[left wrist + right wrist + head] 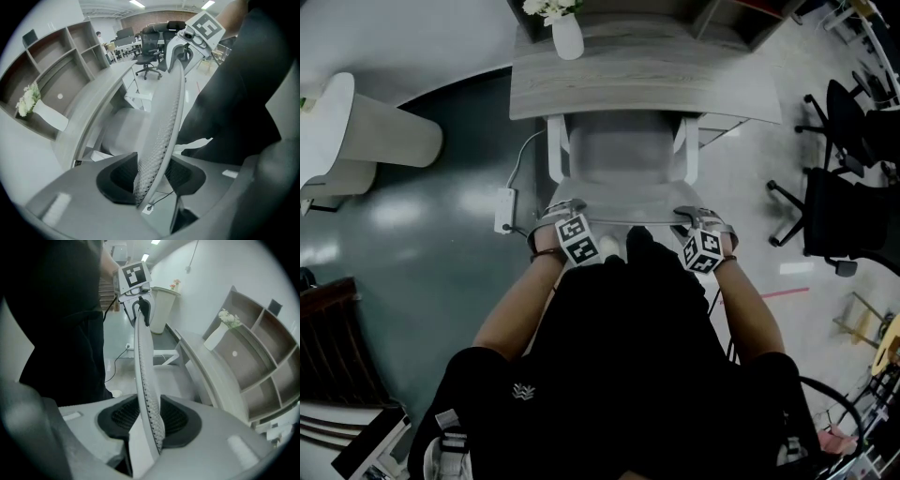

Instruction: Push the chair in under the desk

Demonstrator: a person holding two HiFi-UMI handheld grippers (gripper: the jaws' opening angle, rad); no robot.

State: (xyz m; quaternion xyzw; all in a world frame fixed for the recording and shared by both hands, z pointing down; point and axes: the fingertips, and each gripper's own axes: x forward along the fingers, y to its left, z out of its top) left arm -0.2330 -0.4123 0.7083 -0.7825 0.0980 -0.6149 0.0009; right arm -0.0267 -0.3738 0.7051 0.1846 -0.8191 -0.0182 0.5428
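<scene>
A person stands behind a white chair (628,159) whose seat already sits partly beneath the grey desk (647,89), with its mesh backrest (628,211) nearest the body. The left gripper (151,180) and the right gripper (149,418) each clamp the backrest's top edge, one toward either end, pads pressed on the mesh. To finish cleanly, the push likely needs to be even from both hands and straight toward the desk, so the armrests (554,150) go in squarely. A power strip (505,210) on the floor just left of the chair could snag a wheel if it veers.
</scene>
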